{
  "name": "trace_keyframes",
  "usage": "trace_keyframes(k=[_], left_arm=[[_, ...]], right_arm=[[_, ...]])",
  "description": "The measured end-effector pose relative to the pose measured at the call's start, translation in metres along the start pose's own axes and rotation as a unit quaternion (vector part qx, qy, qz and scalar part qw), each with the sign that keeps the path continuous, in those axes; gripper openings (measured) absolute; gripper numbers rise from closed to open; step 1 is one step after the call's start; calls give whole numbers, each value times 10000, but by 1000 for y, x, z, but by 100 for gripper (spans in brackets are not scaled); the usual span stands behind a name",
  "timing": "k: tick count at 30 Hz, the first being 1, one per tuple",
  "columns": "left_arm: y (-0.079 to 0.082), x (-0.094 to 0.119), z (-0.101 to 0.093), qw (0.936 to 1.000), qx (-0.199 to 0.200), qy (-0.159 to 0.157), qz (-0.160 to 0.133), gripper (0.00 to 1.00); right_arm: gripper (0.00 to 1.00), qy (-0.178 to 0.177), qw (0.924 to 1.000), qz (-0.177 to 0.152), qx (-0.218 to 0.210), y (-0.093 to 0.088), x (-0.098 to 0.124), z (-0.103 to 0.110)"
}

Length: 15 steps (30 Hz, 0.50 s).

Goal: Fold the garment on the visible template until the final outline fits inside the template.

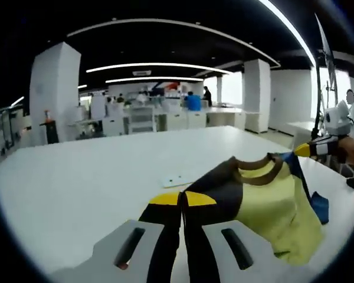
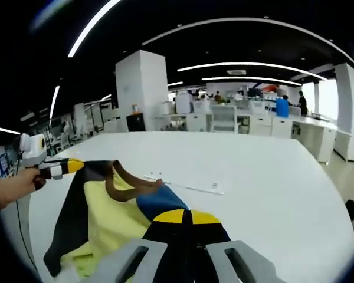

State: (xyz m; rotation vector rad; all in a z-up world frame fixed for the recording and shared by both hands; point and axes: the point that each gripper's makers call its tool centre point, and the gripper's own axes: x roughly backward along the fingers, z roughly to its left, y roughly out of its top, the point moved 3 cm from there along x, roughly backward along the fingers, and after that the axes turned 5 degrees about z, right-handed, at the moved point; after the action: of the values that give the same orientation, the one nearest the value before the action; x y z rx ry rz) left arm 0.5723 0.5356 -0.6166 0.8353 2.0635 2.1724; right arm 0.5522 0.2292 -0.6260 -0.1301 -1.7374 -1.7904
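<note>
- Your left gripper (image 1: 182,203) has its yellow-tipped fingers (image 1: 165,199) pinched tight on the yellow, black and blue cloth shirt with a brown neck band (image 1: 265,197).
- Your right gripper (image 2: 183,219) is pinched tight on the same shirt, at another spot by the neck.
- The shirt hangs between your two sets of fingers, lifted up over the big white table (image 1: 76,177). It droops down below the fingers and is not lying flat.
- A thin flat white strip (image 2: 189,185) lies on the table just past your right fingers. It may be the edge of the template, but you cannot tell for sure.
- No neat fold shows yet. It looks like you are near the start.
- Left to do, I think: lay the shirt flat on the template, then fold it until it fits inside.
</note>
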Motion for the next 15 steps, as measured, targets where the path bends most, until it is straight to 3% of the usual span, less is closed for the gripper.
trace_keyframes(k=[1, 8, 15], left_arm=[[-2, -4, -1, 9998, 201, -37, 14, 0], [-23, -36, 5, 9995, 225, -89, 191, 0], [-54, -61, 11, 9979, 320, -126, 542, 0]], right_arm=[[0, -44, 9998, 55, -182, -3, -8, -4], [0, -72, 9979, 298, -573, -17, -38, -16], [0, -112, 9964, 602, -581, -34, -63, -24]])
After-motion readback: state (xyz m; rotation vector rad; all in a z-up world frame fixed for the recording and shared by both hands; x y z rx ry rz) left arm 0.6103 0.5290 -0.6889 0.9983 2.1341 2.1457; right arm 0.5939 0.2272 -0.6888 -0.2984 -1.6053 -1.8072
